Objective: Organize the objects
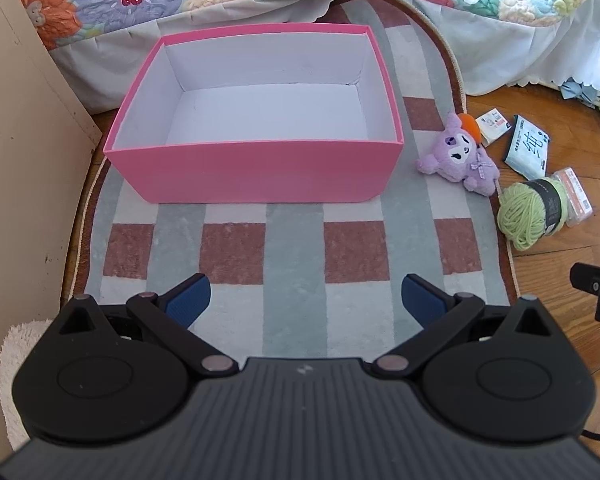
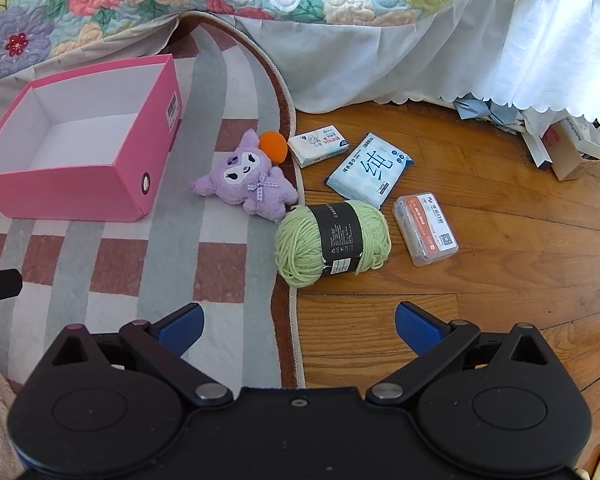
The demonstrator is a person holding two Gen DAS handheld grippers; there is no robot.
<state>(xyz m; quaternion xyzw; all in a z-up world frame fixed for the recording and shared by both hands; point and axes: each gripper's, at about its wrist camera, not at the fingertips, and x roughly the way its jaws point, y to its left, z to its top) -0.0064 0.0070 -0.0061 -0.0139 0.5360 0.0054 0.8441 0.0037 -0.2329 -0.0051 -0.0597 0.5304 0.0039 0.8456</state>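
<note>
Both tongs are released and carry nothing: my left tongs [image 1: 305, 300] hang over the rug [image 1: 292, 320], my right tongs [image 2: 298, 326] over the rug's edge where it meets the floor [image 2: 500, 280]. Nearest the right tongs lies the yarn [image 2: 332, 242], half on the rug border; I judge it light and squashy, best taken across the black paper band. Just beside it, the case [image 2: 425, 229]: hard, probably slick, take by the long sides. Next the plush [image 2: 246, 182], soft, any hold on the body should do. Behind, the wipes [image 2: 370, 168] and tissue pack [image 2: 318, 145], both light and crinkly, likely to slide. The box [image 1: 256, 120] stands empty on the rug, left of everything. Left view shows the box's whole floor; right view alone shows its barcode label, side grommet and the clutter under the bed [image 2: 260, 0].
</note>
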